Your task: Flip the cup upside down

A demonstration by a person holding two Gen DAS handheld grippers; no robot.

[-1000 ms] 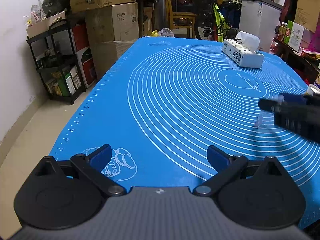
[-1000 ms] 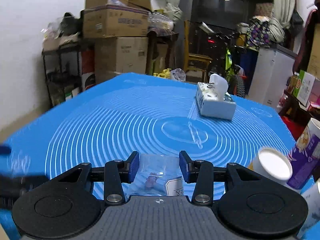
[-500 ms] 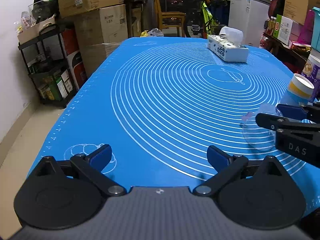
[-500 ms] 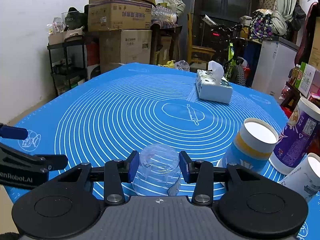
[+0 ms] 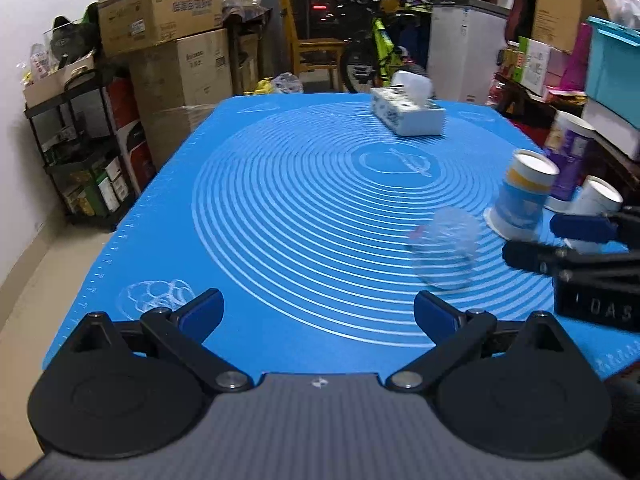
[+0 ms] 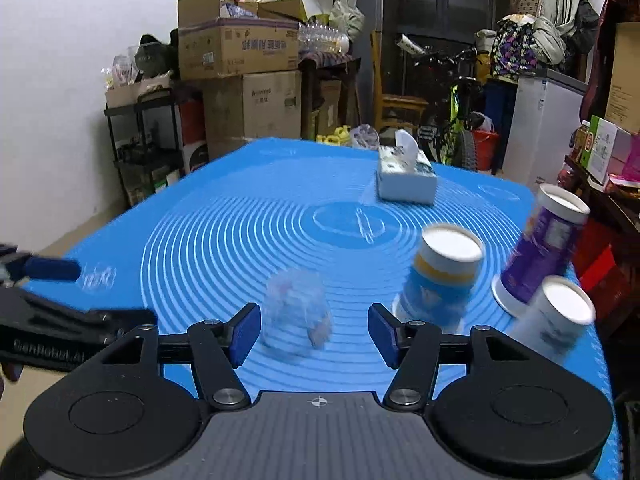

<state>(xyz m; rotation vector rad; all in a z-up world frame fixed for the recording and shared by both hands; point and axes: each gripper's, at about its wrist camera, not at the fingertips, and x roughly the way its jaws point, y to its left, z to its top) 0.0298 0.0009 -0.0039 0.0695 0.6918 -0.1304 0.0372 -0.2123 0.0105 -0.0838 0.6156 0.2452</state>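
A clear plastic cup (image 6: 297,312) stands upside down on the blue mat (image 6: 240,232), blurred, just ahead of my right gripper (image 6: 314,334). That gripper is open and holds nothing; the cup is free between and beyond its pads. The cup also shows in the left wrist view (image 5: 444,252), left of the right gripper (image 5: 560,240). My left gripper (image 5: 318,312) is open and empty, low over the mat's near left part.
Three paper cups stand upside down at the right: blue-yellow (image 6: 440,276), purple (image 6: 540,248), white (image 6: 556,316). A tissue box (image 6: 406,180) sits at the far middle. Shelves and cardboard boxes (image 6: 240,80) stand beyond the left edge.
My right gripper opened and let go of the clear cup, which now stands on the mat, and drew back a little. The left gripper has shifted its view rightward.
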